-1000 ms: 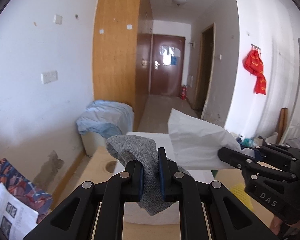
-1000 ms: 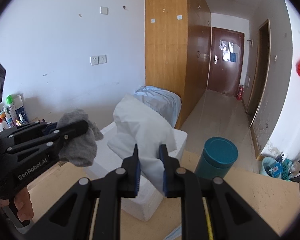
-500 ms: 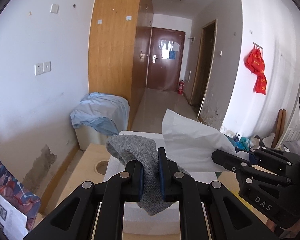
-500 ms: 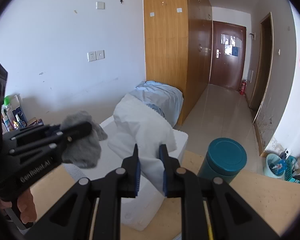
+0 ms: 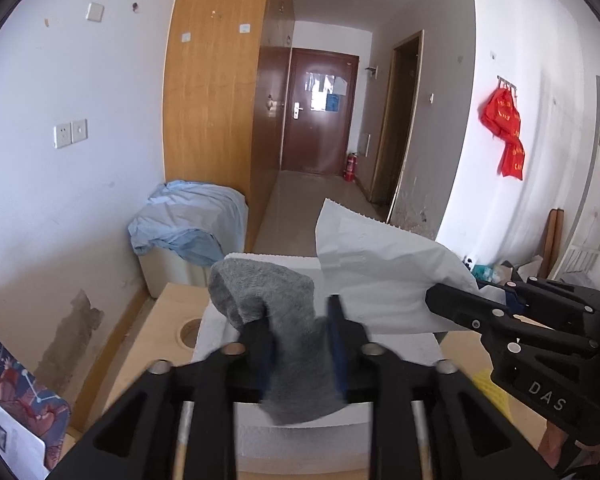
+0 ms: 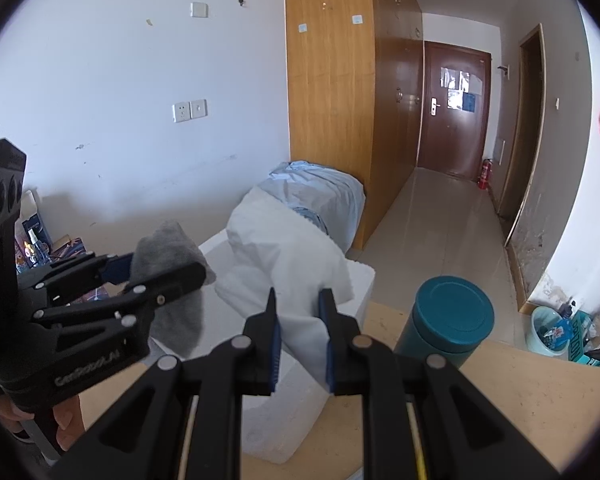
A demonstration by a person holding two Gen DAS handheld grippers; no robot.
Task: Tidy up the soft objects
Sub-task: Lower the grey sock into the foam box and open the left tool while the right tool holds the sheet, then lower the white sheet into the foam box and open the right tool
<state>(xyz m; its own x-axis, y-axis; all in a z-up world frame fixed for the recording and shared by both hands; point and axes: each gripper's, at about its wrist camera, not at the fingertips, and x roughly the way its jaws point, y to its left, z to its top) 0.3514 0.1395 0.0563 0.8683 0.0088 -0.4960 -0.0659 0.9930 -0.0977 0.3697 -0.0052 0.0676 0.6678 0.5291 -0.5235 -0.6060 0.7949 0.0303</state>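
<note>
Two hand-held grippers hung over a white foam box point(image 5: 300, 436) that sat on a wooden counter point(image 6: 532, 396), at the counter's far edge. The left hand-held gripper point(image 5: 298, 344) had a grey sock point(image 5: 288, 340) between its blue pads, and its jaws were opening; the sock draped over the left finger and hung down between the two, its lower end over the box. In the left wrist view the fingers were blurred, so whether the pads were touching the cloth could not be told for sure; a gap showed beside the right pad. The right hand-held gripper point(image 6: 298, 332) was pinching a white bag point(image 6: 288, 264), its jaws close together on the bag's lower end, while the rest of the bag stood up and puffed out over the box. In the left wrist view the same bag point(image 5: 380, 276) stuck out leftward from the right hand-held gripper's fingers, just beside the sock. A teal canister point(image 6: 448, 320) stood on the counter just right of the box. Part of a hand point(image 6: 66, 420) showed under the left hand-held gripper's body at the counter's left edge. A round hole point(image 5: 190, 332) was cut in the counter left of the box.
</note>
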